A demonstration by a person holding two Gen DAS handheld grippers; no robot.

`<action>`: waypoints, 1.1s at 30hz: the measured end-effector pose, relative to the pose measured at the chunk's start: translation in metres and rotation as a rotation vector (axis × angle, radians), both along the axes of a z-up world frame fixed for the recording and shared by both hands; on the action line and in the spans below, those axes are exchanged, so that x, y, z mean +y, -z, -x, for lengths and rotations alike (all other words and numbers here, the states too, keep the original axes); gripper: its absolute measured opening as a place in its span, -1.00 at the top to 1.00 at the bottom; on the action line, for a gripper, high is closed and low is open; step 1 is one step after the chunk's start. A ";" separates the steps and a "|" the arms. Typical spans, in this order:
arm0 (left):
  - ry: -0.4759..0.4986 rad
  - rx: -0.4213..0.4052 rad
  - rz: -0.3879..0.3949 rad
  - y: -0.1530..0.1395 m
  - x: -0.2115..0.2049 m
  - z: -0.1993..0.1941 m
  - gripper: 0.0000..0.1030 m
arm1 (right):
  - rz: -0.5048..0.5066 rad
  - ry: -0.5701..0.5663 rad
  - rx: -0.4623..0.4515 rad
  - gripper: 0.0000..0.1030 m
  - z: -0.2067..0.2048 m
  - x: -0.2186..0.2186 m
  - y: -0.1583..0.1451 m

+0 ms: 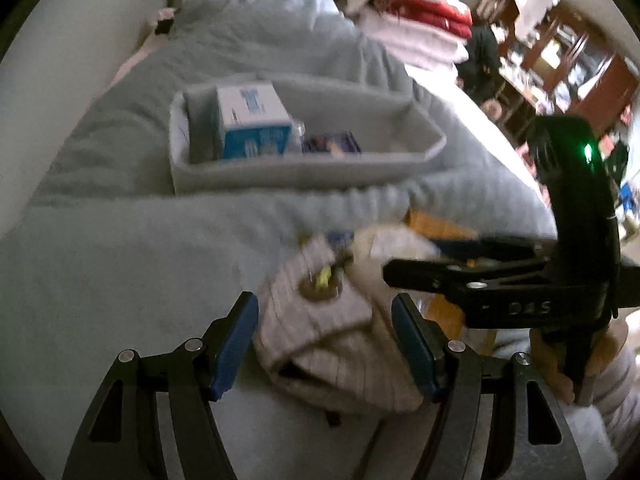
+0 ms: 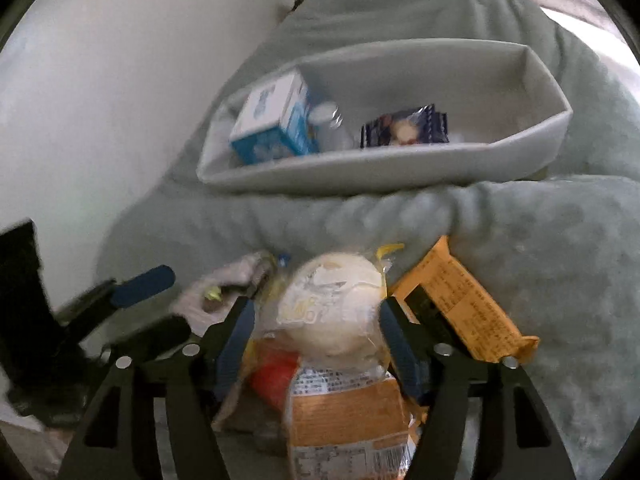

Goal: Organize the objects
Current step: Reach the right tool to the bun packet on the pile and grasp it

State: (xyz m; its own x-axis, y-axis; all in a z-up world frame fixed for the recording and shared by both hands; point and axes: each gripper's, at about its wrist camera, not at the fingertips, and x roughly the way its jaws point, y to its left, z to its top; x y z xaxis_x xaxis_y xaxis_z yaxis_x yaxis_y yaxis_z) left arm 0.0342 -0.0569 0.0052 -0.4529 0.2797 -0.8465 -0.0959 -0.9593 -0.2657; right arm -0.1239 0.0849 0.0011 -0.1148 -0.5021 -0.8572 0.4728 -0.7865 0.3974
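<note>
- The right claw (image 2: 316, 344) stands spread around a round white wrapped bun (image 2: 334, 312) in the pile on the bed (image 2: 560, 280); its blue pads flank the wrapper without pressing it.
- The left claw (image 1: 324, 344) is spread too, framing a folded pale ribbed sock (image 1: 320, 336) just beside that pile; nothing is pinched.
- To do this step well, I would centre each claw on its item before squeezing: take the bun gently so the soft wrapper does not slip, and take the sock at its thick fold.
- The two claws work close together, so moving one at a time would avoid a clash.
- An orange packet (image 2: 464, 300) and an orange-labelled pack (image 2: 352, 416) touch the bun and could be dragged along.
- The grey bin (image 2: 400, 168) sits further up the bed, towards the wall. It holds a blue-and-white carton (image 2: 276, 120) at its left end, a clear bottle (image 2: 332, 128) beside it, and a dark snack packet (image 2: 404, 128) mid-way; its right end looks free.
</note>
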 end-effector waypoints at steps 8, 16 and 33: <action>-0.029 -0.059 0.055 0.025 0.002 -0.002 -0.45 | -0.081 -0.074 -0.026 -0.51 -0.003 -0.017 0.031; 0.043 -0.087 0.141 0.037 0.020 0.000 -0.58 | -0.076 -0.093 -0.015 -0.53 -0.004 -0.015 0.034; 0.081 -0.092 0.021 0.053 0.010 0.004 -0.58 | -0.028 -0.078 -0.069 -0.34 0.003 -0.003 0.038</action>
